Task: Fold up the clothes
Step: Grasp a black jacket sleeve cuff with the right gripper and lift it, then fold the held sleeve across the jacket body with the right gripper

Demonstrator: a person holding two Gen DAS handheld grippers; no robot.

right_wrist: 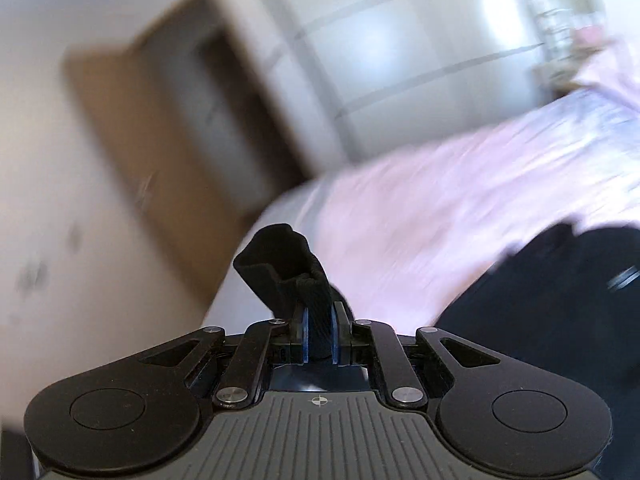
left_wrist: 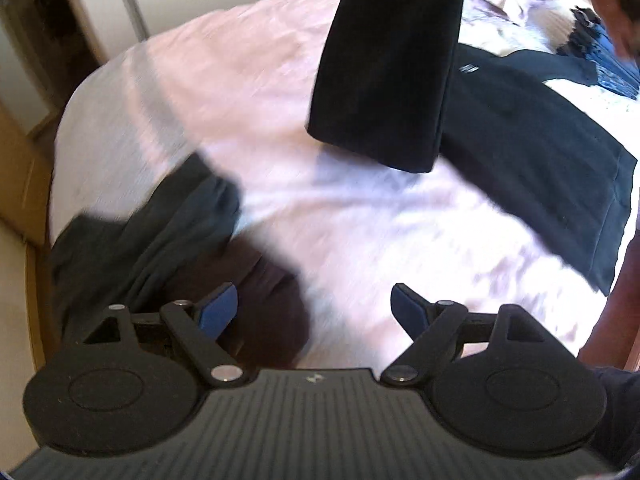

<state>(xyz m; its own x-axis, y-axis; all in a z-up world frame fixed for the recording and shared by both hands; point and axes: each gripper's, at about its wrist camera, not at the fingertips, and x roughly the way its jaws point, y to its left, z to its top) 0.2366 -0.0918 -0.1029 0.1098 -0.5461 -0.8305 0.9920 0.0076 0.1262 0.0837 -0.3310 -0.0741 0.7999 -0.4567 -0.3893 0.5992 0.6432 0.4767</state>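
Note:
A black garment [left_wrist: 532, 152] lies spread on the pale pink bed sheet [left_wrist: 240, 100]. One long part of it, the black fold [left_wrist: 384, 60], hangs lifted above the sheet from beyond the top of the left wrist view. My right gripper [right_wrist: 319, 332] is shut on a bunched edge of black cloth [right_wrist: 280, 264], held up in the air over the bed's side. The rest of the black garment [right_wrist: 560, 300] shows low on the right. My left gripper [left_wrist: 314, 300] is open and holds nothing, low over the sheet.
A dark grey garment [left_wrist: 160, 232] and a dark brown one [left_wrist: 272, 300] lie crumpled at the bed's left edge. Blue clothes [left_wrist: 612, 68] are piled at the far right. A person's arm [left_wrist: 616, 300] is at the right edge. White wardrobe doors [right_wrist: 400, 40] and a wooden door [right_wrist: 132, 120] stand beyond.

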